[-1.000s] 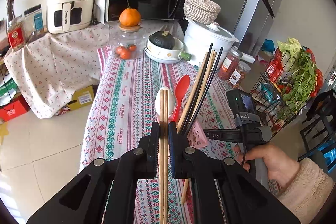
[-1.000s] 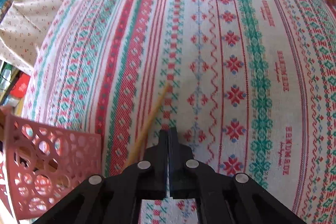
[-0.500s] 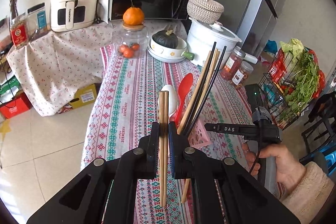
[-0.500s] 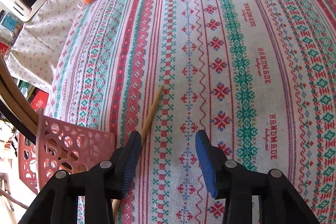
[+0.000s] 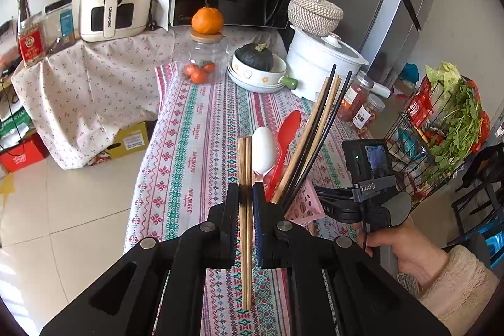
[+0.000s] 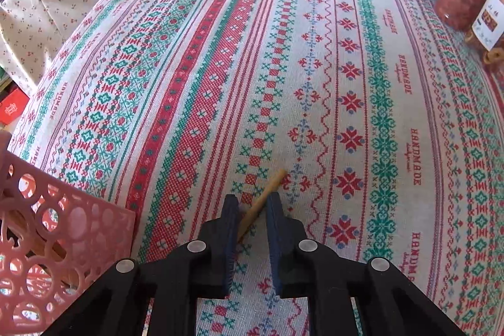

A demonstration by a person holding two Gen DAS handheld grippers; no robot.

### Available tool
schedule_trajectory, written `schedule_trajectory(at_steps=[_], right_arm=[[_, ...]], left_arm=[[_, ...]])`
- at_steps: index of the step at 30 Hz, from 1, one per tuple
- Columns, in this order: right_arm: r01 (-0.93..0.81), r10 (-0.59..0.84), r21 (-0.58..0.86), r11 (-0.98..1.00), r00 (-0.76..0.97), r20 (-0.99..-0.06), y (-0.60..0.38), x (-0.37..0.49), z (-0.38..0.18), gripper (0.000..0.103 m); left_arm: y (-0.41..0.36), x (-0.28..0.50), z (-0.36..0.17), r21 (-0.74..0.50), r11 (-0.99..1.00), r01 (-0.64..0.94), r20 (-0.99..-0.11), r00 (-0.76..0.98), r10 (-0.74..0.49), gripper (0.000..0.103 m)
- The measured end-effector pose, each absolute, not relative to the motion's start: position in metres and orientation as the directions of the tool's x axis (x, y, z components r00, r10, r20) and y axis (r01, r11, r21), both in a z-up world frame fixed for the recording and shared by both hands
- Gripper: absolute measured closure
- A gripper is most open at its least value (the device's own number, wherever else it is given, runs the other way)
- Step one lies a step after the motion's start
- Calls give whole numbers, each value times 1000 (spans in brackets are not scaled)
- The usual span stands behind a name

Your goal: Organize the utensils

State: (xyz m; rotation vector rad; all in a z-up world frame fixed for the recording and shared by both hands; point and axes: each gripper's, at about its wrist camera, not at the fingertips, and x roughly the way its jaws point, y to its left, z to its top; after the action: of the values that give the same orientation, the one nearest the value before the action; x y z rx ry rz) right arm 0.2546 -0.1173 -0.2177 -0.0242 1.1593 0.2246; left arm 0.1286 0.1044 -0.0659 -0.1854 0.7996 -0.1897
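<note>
The left gripper (image 5: 245, 194) still clamps the upright wooden chopstick pair (image 5: 244, 178). The right gripper (image 6: 252, 207), narrower than half a second ago, now straddles the loose chopstick (image 6: 263, 200) on the tablecloth (image 6: 315, 68), pink holder (image 6: 47, 241) at eight o'clock.

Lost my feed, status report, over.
Left gripper shut on wooden chopsticks. Right gripper open, straddling loose chopstick on tablecloth. Nothing blocking pink holder.
</note>
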Motion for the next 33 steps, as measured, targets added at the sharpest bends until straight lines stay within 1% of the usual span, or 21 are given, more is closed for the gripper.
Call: schedule_trajectory(at_steps=[2, 6, 10, 17, 21, 24, 26, 29, 33], right_arm=[[-171, 198, 146, 974, 343, -918, -127, 251, -217, 99], [-137, 262, 227, 964, 359, -896, -142, 239, -202, 99], [-165, 279, 229, 959, 448, -849, -148, 215, -166, 99], [-231, 318, 221, 948, 605, -730, -149, 171, -101, 99], [-278, 355, 223, 934, 674, -648, -148, 148, -67, 99], [-311, 379, 219, 925, 716, -586, -144, 133, -47, 99], [-327, 386, 207, 922, 741, -550, -142, 127, -38, 99], [-346, 398, 198, 917, 762, -511, -139, 123, -26, 99], [-357, 404, 192, 914, 769, -495, -136, 121, -16, 99]], left_arm=[[104, 128, -65, -237, 966, 100, -688, 685, -239, 95], [105, 123, -57, -248, 963, 107, -659, 710, -248, 95], [106, 114, -41, -256, 959, 121, -604, 755, -256, 95], [103, 92, -7, -283, 944, 171, -502, 812, -298, 95], [103, 76, 15, -288, 937, 197, -408, 860, -306, 95], [103, 65, 27, -279, 942, 189, -312, 909, -275, 95], [103, 63, 30, -275, 943, 187, -267, 927, -262, 95], [99, 70, 26, -256, 949, 182, -252, 936, -247, 95], [95, 88, 13, -234, 959, 163, -295, 928, -229, 95]])
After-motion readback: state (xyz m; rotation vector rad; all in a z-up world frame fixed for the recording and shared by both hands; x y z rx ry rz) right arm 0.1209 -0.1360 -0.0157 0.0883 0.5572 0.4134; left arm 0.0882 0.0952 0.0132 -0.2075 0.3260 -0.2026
